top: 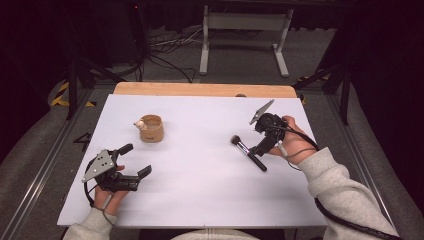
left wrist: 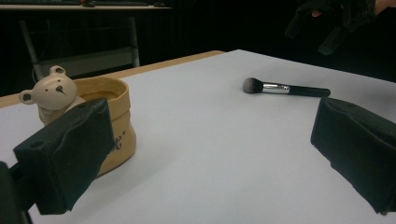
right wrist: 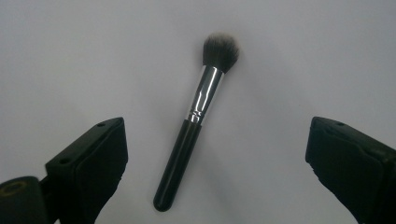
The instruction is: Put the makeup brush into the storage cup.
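In the high view, the right gripper (top: pixel 256 148) hovers over the makeup brush (top: pixel 248 152), which lies on the white table (top: pixel 200 190) at about 3 o'clock of the bear cup (top: pixel 151 128); the left gripper (top: pixel 135 160) rests released at 7 o'clock. In the left gripper view its jaws gape, the brush (left wrist: pixel 286 88) far off. In the right gripper view the jaws stand wide, straddling the brush (right wrist: pixel 196 119). The reach looks nearly done; next comes lowering and closing on the handle.

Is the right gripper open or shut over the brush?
Open. The right gripper has its jaws spread wide on either side of the brush, which lies flat on the table, untouched.
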The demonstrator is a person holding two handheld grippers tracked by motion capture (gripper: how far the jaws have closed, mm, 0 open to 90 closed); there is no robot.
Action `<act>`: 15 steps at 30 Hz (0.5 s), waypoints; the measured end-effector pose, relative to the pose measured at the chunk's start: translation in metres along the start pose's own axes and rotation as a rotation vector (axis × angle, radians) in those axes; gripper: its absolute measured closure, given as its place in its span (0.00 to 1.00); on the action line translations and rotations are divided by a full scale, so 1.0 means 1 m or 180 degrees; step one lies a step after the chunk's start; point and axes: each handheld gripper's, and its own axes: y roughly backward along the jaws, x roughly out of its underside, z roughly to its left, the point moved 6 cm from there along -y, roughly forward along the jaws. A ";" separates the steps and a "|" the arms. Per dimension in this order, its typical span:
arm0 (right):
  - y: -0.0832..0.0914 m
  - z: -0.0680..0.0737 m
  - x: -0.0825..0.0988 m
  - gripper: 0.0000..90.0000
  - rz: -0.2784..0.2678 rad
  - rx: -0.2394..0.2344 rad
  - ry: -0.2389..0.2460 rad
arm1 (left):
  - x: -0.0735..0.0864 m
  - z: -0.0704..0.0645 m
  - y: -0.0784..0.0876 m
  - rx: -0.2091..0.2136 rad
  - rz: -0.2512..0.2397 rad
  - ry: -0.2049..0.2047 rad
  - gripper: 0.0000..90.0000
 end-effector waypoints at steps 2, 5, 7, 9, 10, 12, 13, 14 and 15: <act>-0.001 0.000 0.000 0.06 0.0061 -0.0004 -0.0007 | 0.000 0.000 0.000 0.0012 0.0005 0.0000 0.00; -0.001 0.001 -0.002 0.07 0.0134 -0.0021 -0.0007 | 0.000 0.000 0.000 0.0014 0.0000 0.0004 0.00; -0.002 0.000 -0.003 0.07 0.0175 -0.0014 -0.0003 | 0.000 0.000 0.000 0.0015 -0.0002 0.0003 0.00; -0.004 0.000 -0.003 0.08 0.0266 -0.0032 -0.0016 | 0.000 0.000 0.000 0.0024 0.0009 0.0002 0.00; -0.005 0.001 -0.002 0.08 0.0335 -0.0051 -0.0032 | 0.000 0.000 0.000 0.0030 0.0019 0.0000 0.00; -0.008 0.001 -0.002 0.09 0.0414 -0.0078 -0.0032 | 0.000 0.000 0.000 0.0034 0.0019 0.0003 0.00; -0.008 0.001 -0.002 0.09 0.0414 -0.0078 -0.0032 | 0.000 0.000 0.000 0.0034 0.0019 0.0003 0.00; -0.009 0.002 -0.001 0.10 0.0461 -0.0102 -0.0044 | 0.000 0.000 0.000 0.0037 0.0018 0.0003 0.00; -0.012 0.002 0.000 0.10 0.0518 -0.0143 -0.0060 | 0.000 0.000 0.000 0.0038 0.0019 0.0003 0.00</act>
